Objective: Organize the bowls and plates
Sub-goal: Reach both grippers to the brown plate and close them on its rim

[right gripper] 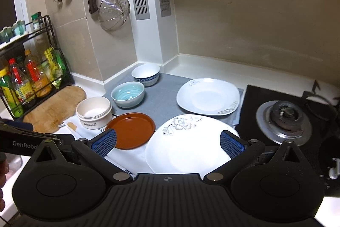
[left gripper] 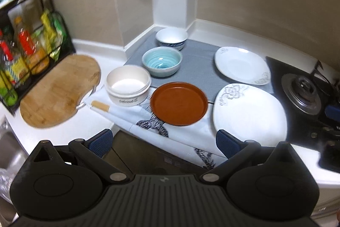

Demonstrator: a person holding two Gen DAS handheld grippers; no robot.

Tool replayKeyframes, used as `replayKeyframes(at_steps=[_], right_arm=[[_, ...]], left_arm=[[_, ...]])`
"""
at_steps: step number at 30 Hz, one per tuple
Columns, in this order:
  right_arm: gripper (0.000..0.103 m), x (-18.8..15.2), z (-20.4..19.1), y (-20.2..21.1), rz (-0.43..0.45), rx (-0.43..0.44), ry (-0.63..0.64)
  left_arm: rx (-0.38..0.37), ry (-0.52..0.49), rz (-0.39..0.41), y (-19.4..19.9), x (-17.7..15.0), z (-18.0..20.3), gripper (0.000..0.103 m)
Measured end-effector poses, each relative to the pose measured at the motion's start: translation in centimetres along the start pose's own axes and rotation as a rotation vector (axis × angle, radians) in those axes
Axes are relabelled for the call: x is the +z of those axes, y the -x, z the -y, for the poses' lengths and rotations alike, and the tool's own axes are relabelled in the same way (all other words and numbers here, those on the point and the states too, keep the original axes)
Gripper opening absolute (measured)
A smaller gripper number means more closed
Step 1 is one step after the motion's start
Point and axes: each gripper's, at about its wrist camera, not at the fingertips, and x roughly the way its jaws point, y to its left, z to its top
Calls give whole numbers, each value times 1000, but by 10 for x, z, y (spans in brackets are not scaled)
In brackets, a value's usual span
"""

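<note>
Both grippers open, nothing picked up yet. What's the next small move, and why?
Probably ease the right gripper forward and down onto the near white plate. Its jaws are open and already straddle that plate, the closest dish; a second white plate lies just behind to stack it on. The left gripper is short of the counter.

"GenRobo…" in white, cut off by the right gripper's body, on the black left gripper (right gripper: pixel 27 143) at frame edge. Cream bowl (right gripper: pixel 93 112) has dark lettering, illegible. Bottle labels on rack (right gripper: pixel 31 82) too blurred.
</note>
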Motion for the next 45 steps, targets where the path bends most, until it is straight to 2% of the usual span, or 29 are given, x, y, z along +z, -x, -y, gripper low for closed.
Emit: replayKeyframes(at_steps=[5,8,10,14,21,27,32,39,42,45], right_arm=[[103,2,6,-28,-46,15,-48],[103,8,9,-51,-62,-16,-73],[103,14,9,-68,-79,-55,-103],[103,22,3,-104,-104,-67,-156],[103,30,-15,-148,-167,-141,-141],[103,40,-15,-178,-229,-55,-215],[103,52,-25,-216,-282,19,-109],[103,65,-37,-271,-371,130,-10],[103,67,-37,-293,-418,154,12],[103,66,-35,-314,-471,143,6]], left_arm=[[-20,46,-40,-34,3,-26,103],[-66,17,-60,-63,16,-34,103],[-109,-31,-57,-81,25,-38,103],[-211,-88,-76,-121,38,-42,103],[-342,-83,-140,-172,48,-55,103],[-358,26,-211,-205,50,-68,103],[-338,148,-238,-222,51,-75,103],[-280,232,-259,-239,54,-75,103],[-274,272,-275,-244,54,-73,103],[-265,282,-278,-249,55,-72,103]])
